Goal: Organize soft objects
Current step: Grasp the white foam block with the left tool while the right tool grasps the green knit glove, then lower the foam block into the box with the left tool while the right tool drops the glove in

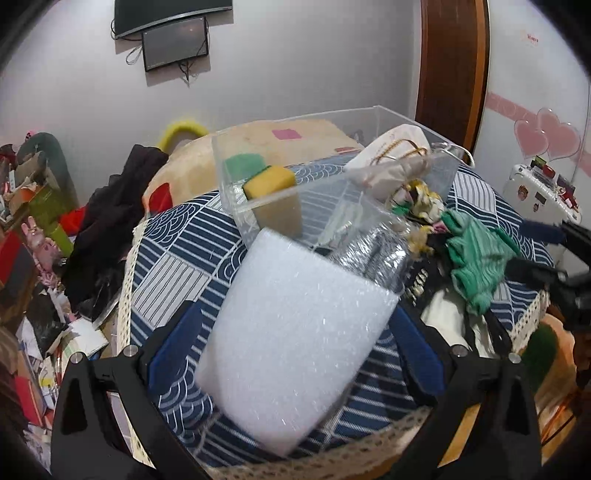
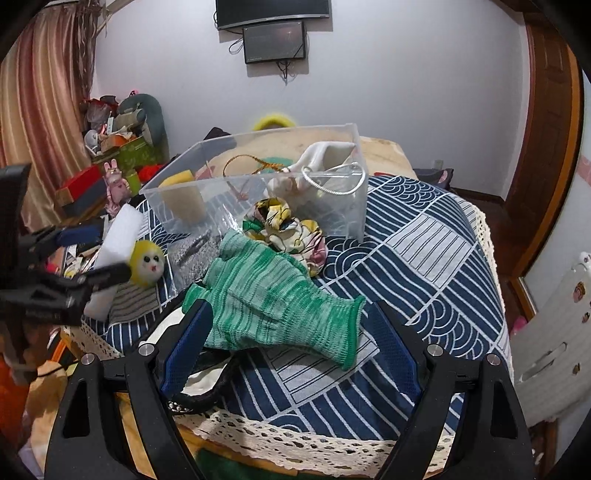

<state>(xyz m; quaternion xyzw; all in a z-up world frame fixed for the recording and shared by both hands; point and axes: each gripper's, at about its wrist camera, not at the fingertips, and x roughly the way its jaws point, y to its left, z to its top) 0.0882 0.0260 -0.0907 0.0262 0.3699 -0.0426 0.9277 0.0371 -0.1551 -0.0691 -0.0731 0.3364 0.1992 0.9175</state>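
A lived-in home, apparently a bedroom. Ahead of the left gripper [image 1: 295, 339], 2 dark screens [image 1: 173, 26] hang on a pale wall with loose cables. To its right, pink heart decals [image 1: 546, 136] beside a wooden door frame [image 1: 454, 66]. Under it, a blue patterned cloth with lace trim [image 1: 173, 273]. To the left of the right gripper [image 2: 291, 347], striped curtains [image 2: 44, 103] and a heap of boxes and toys [image 2: 110, 155].

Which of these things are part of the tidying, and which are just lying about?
Part of the job:
clear box
white foam block between the left tongs
green glove at the right tongs
floral scrunchie
yellow sponge in the box

Just lying about:
wall screen
dark clothing
green cartons
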